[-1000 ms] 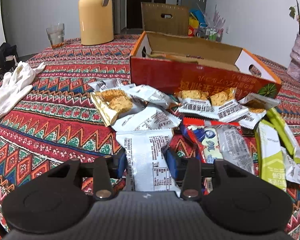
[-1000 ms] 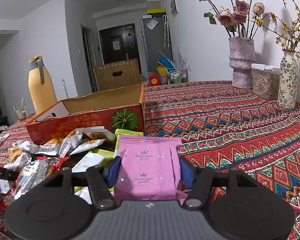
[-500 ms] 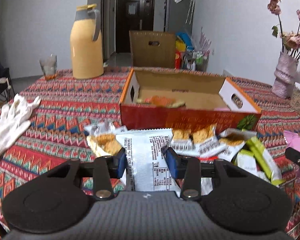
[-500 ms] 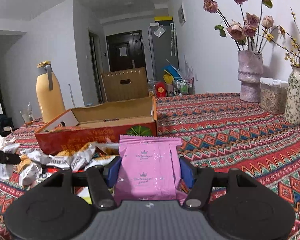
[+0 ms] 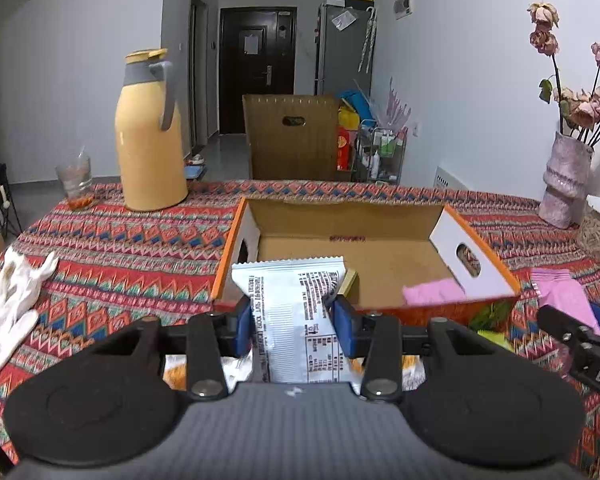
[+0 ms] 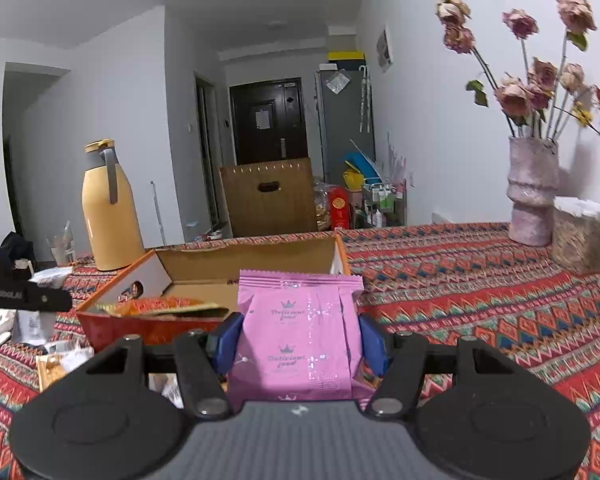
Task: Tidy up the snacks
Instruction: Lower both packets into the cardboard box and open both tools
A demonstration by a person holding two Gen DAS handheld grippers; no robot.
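Left gripper: clamped on white printed packet, lifted off the snack pile since a second ago and now poised at the near wall of the open cardboard box, which sits at 12 o'clock. Right gripper: clamped on pink packet, likewise raised, box at 11 o'clock. Both items look ready for dropping in; a pink packet already lies inside.
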